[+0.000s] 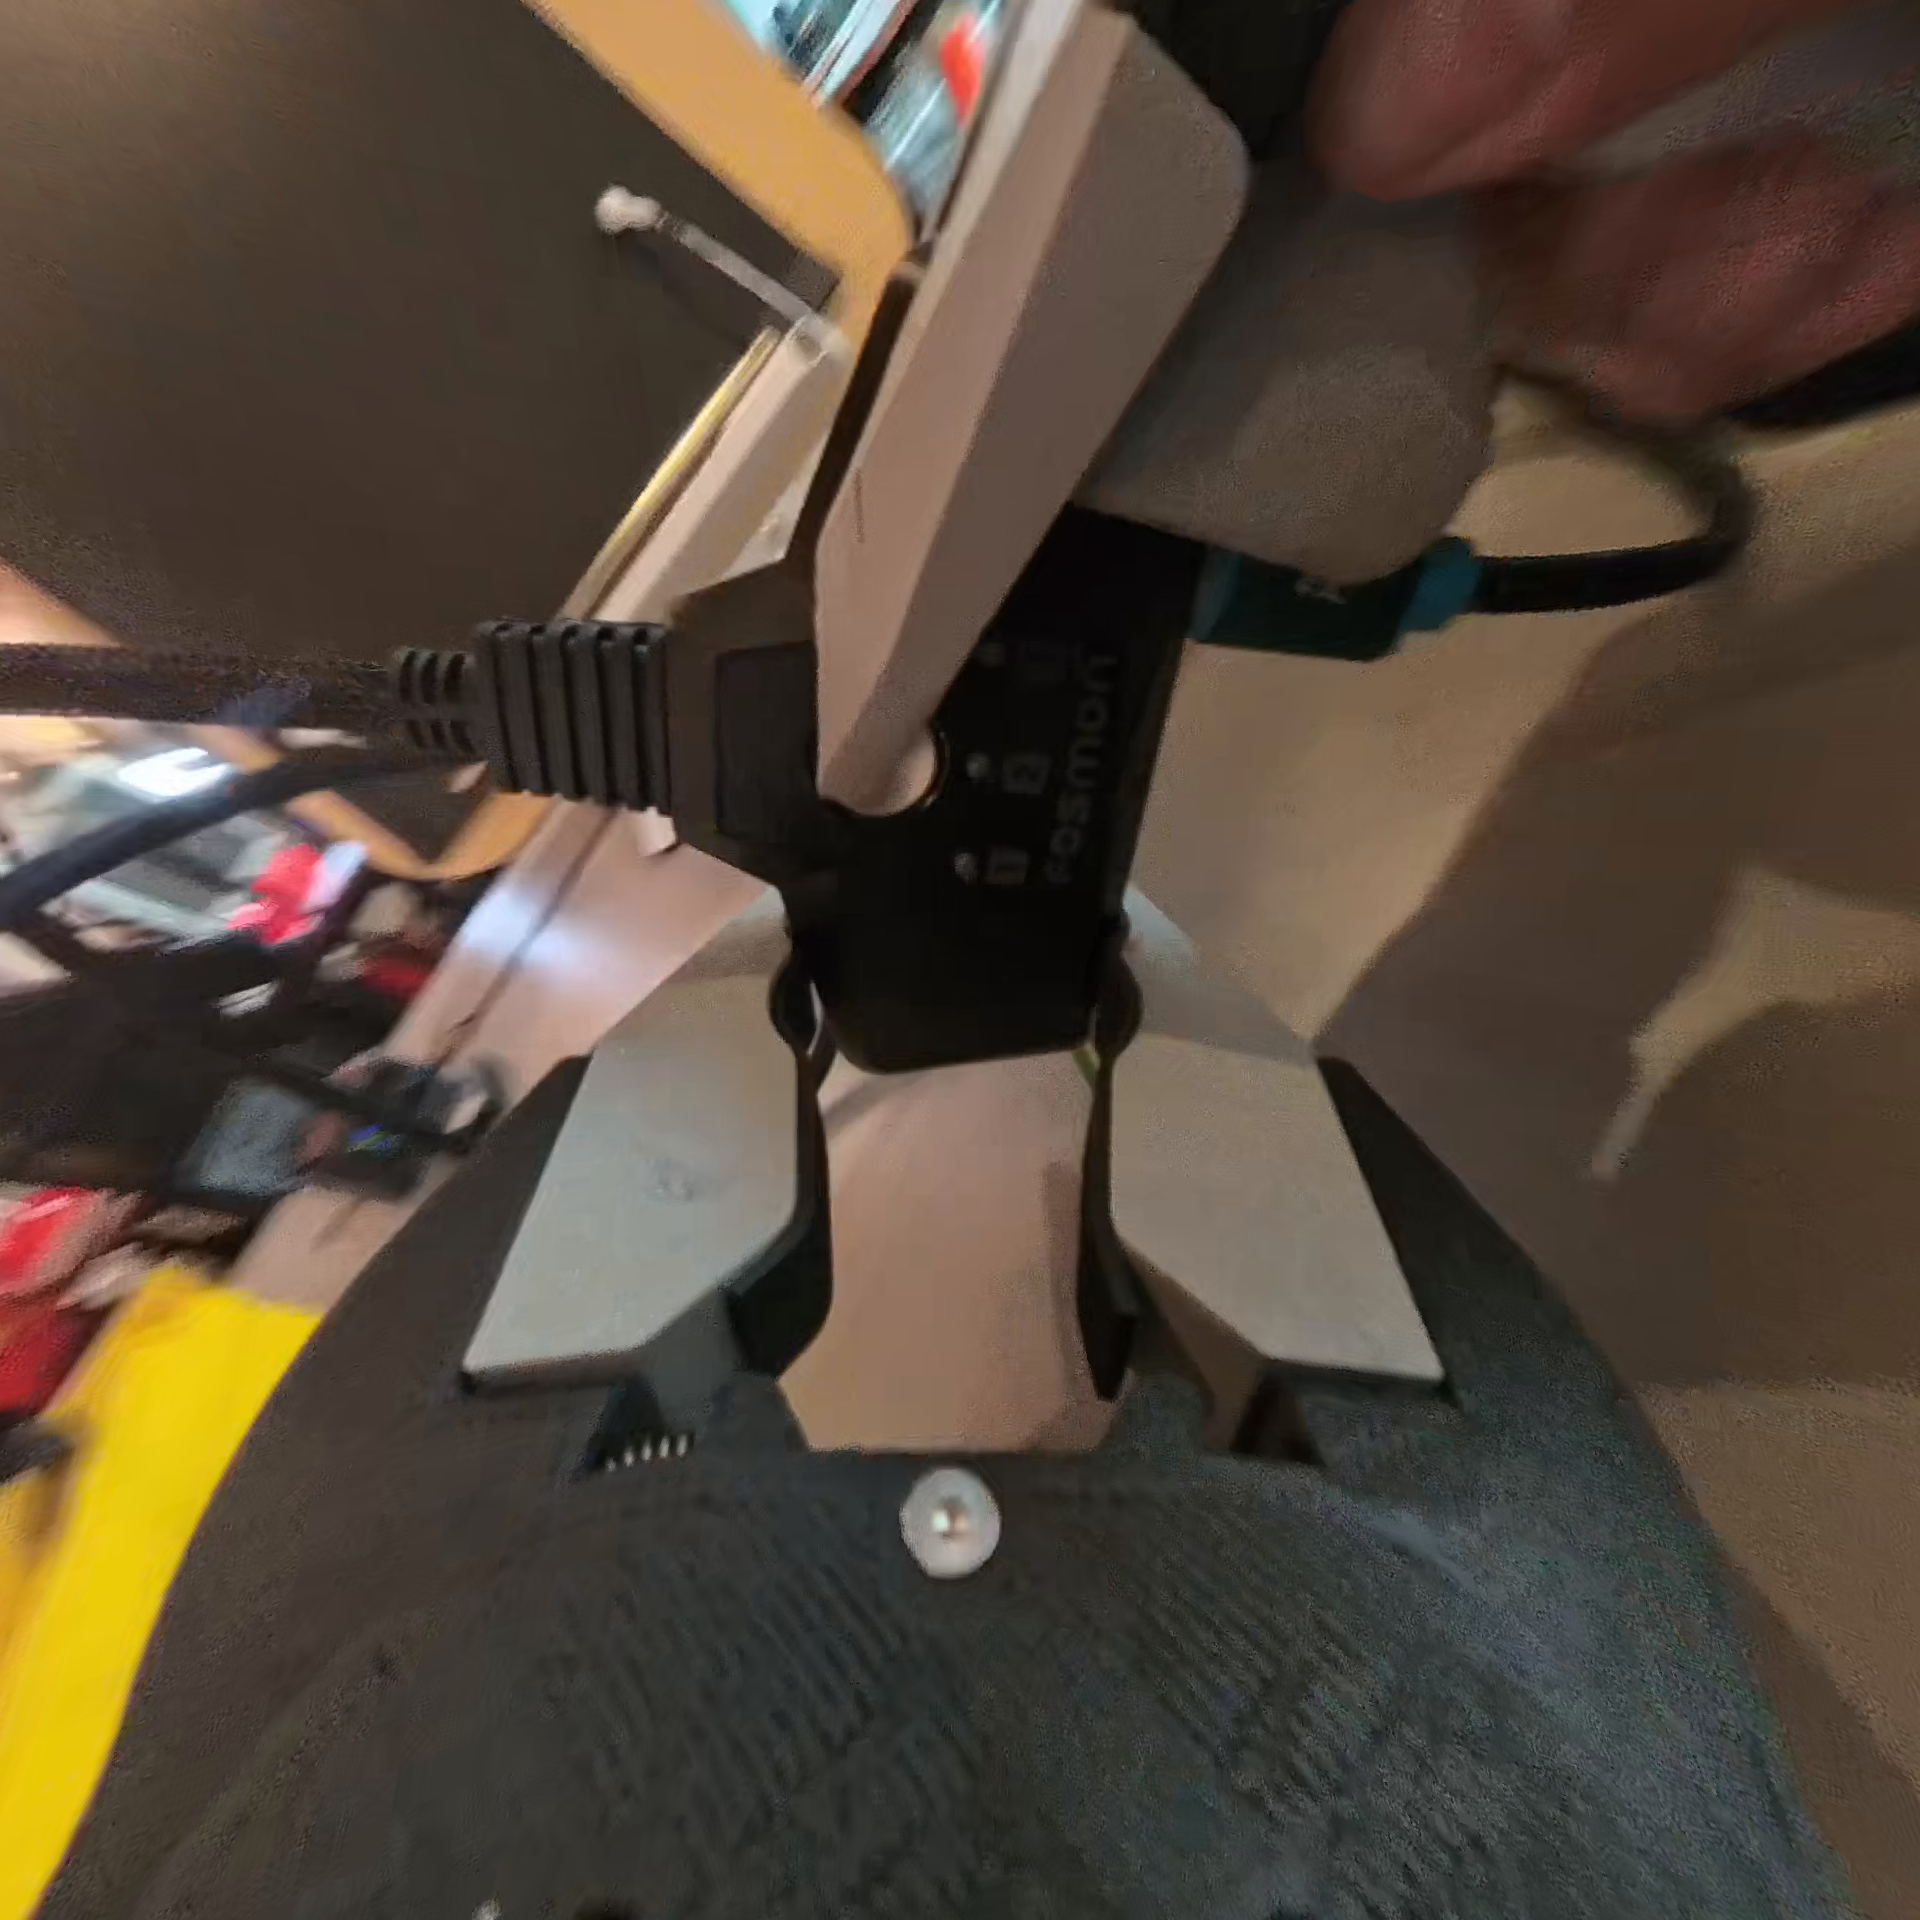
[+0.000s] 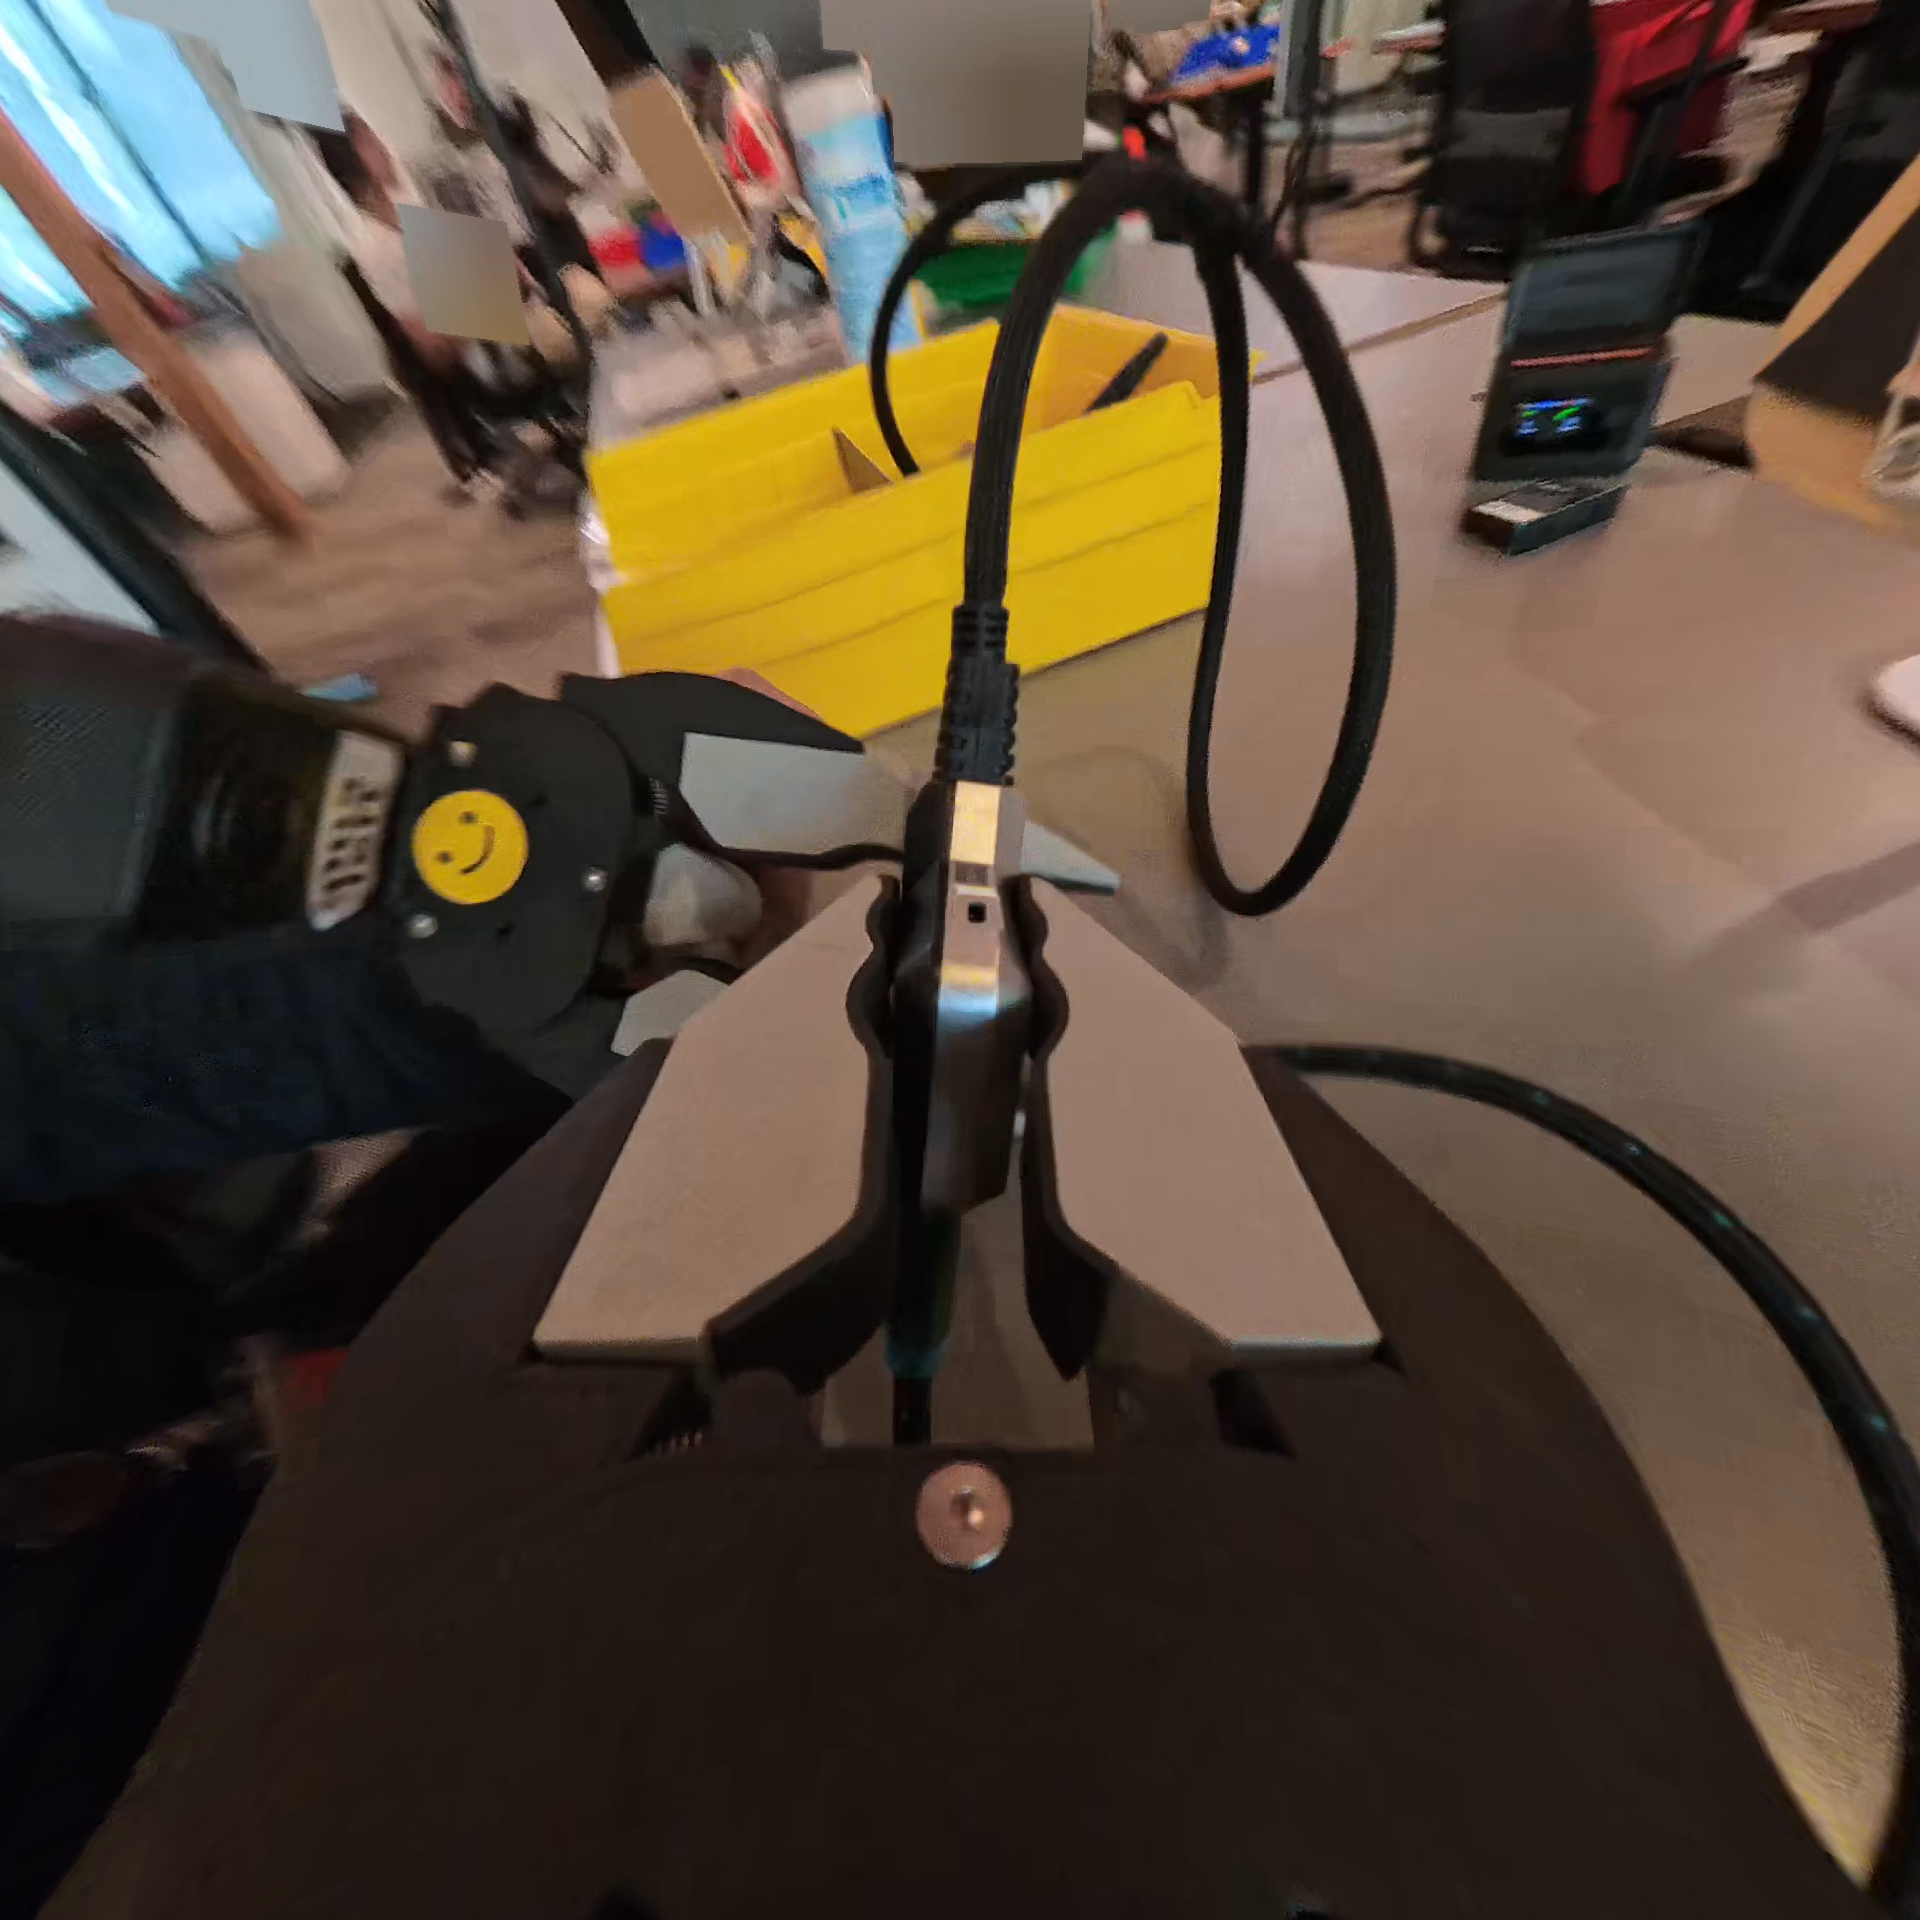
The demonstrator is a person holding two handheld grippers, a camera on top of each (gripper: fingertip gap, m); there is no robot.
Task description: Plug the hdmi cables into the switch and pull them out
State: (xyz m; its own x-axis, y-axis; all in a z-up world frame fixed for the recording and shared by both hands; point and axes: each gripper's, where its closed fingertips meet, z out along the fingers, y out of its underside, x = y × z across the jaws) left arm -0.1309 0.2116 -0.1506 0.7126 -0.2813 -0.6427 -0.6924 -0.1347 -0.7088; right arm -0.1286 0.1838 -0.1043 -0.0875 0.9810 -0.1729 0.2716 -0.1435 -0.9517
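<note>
While motion blur softens both views, the left gripper (image 1: 951, 1013) is clamped on the near end of the black switch (image 1: 997, 831), held above the surface (image 1: 1558, 831). A black HDMI plug (image 1: 623, 717) sits in its left side, a teal-collared one (image 1: 1351, 613) in its right. The right gripper (image 2: 961, 966) pinches the switch's edge, apparently; its body is largely hidden there.

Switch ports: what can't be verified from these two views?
Left wrist view: the right claw covers where the black plug meets the switch, so seating is hidden.
Left wrist view: the teal plug's joint is behind that claw too.
Right wrist view: the switch is edge-on inside the claw; ports unseen.
</note>
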